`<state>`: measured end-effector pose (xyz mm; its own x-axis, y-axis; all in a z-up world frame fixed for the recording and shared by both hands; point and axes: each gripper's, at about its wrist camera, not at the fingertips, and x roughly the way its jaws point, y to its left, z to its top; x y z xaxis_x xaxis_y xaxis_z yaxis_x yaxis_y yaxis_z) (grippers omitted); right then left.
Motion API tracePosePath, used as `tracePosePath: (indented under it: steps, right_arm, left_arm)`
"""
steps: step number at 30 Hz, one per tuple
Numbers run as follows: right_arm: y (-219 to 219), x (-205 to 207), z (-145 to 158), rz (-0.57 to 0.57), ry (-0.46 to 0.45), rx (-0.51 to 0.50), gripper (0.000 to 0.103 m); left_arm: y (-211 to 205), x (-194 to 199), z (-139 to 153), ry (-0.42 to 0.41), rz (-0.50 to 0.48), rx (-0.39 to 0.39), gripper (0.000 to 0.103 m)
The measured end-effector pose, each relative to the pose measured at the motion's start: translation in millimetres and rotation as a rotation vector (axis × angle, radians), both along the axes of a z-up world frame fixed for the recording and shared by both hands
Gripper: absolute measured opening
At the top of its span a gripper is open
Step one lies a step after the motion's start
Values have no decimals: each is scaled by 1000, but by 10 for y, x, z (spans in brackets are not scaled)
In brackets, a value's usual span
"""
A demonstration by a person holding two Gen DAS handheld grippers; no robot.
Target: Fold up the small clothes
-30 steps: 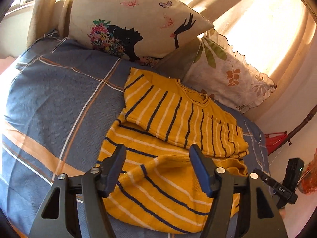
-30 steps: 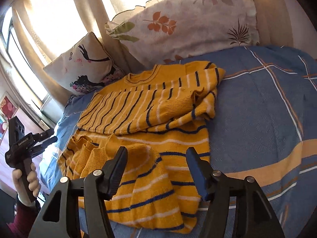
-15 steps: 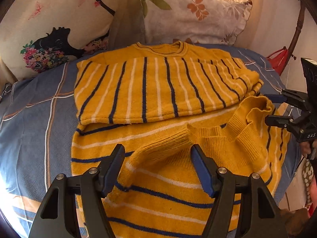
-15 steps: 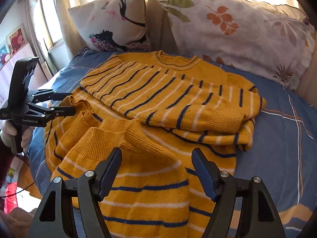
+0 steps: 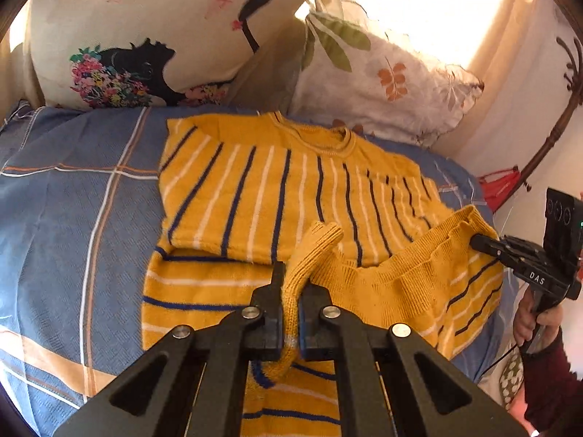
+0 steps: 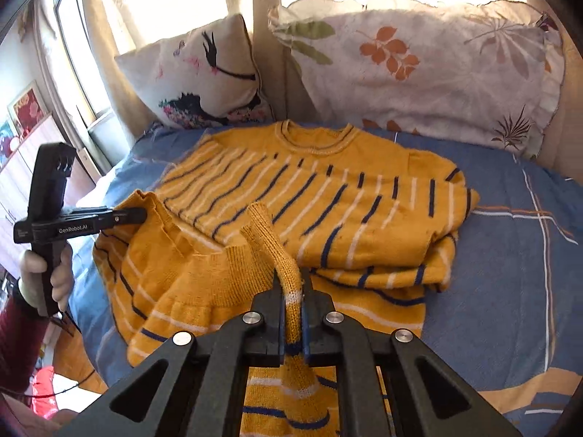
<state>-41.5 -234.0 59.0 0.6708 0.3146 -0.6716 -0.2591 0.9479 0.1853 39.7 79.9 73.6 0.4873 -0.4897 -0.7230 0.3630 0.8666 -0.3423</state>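
So both sleeves are already folded across the sweater (image 5: pixel 262 196), and both claws (left (image 5: pixel 290 313), right (image 6: pixel 292 313)) pinch its hem; bottom-up fold looks left.

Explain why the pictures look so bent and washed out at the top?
Left wrist view: fisheye lens curves the bedspread; sunlit curtain overexposed, detail lost. Right wrist view: same bulge, black corners, window and curtain glare; sweater stays sharp.
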Motion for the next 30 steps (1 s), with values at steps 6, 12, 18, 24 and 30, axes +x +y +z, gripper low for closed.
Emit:
tracePosePath:
  steps: [6, 12, 18, 24, 30]
  right_arm:
    - [-211, 435, 428, -93, -72, 34, 7]
    - [-403, 1184, 227, -200, 10, 49, 7]
    - [-460, 1659, -197, -263, 102, 11, 7]
    - [-480, 1891, -439, -297, 156, -27, 8]
    - [-488, 2004, -524, -324, 164, -42, 17]
  left_arm:
    - [124, 638, 254, 11, 118, -89, 5]
    - [-70, 1328, 6, 87, 190, -26, 5]
    - [-275, 1651, -319, 123, 214, 76, 5]
    - [-212, 1814, -517, 160, 293, 118, 16]
    - [15, 1789, -473, 172, 356, 23, 20]
